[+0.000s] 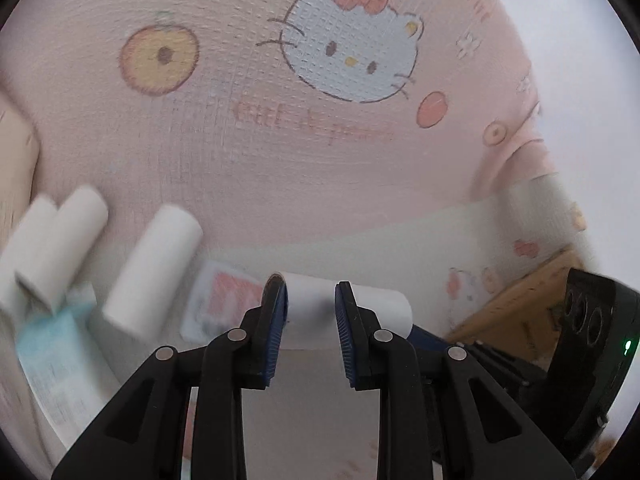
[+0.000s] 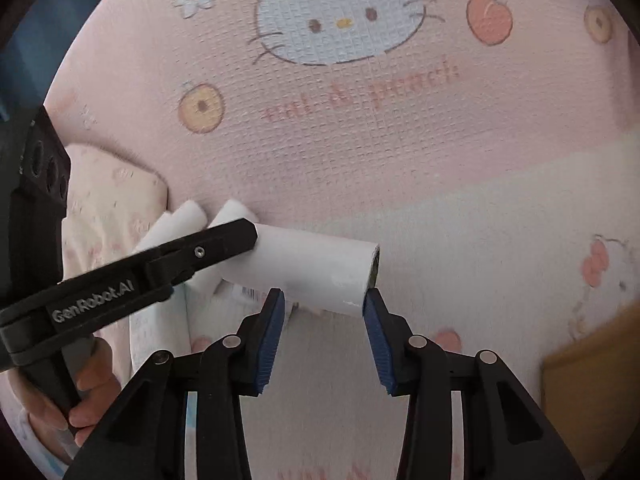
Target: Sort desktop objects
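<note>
A white paper roll (image 1: pixel 384 306) hangs above the pink cat-print cloth (image 1: pixel 280 160), and my left gripper (image 1: pixel 311 300) is shut on it near one end. In the right wrist view the same roll (image 2: pixel 316 268) lies crosswise just beyond my right gripper (image 2: pixel 324 304). That gripper stands open, its right fingertip by the roll's open end and its pads not pressing on the roll. The left gripper's finger (image 2: pixel 224 246) reaches in from the left to the roll's far end. Three more white rolls (image 1: pixel 156 268) lie on the cloth to the left.
A plastic wrapper with light blue print (image 1: pixel 48 340) and a red-and-white packet (image 1: pixel 224 300) lie beneath the loose rolls. A wooden table edge (image 1: pixel 520 304) shows at lower right. A person's hand (image 2: pixel 92 392) grips the left tool's handle. A pale flowered cushion (image 2: pixel 112 208) sits at the left.
</note>
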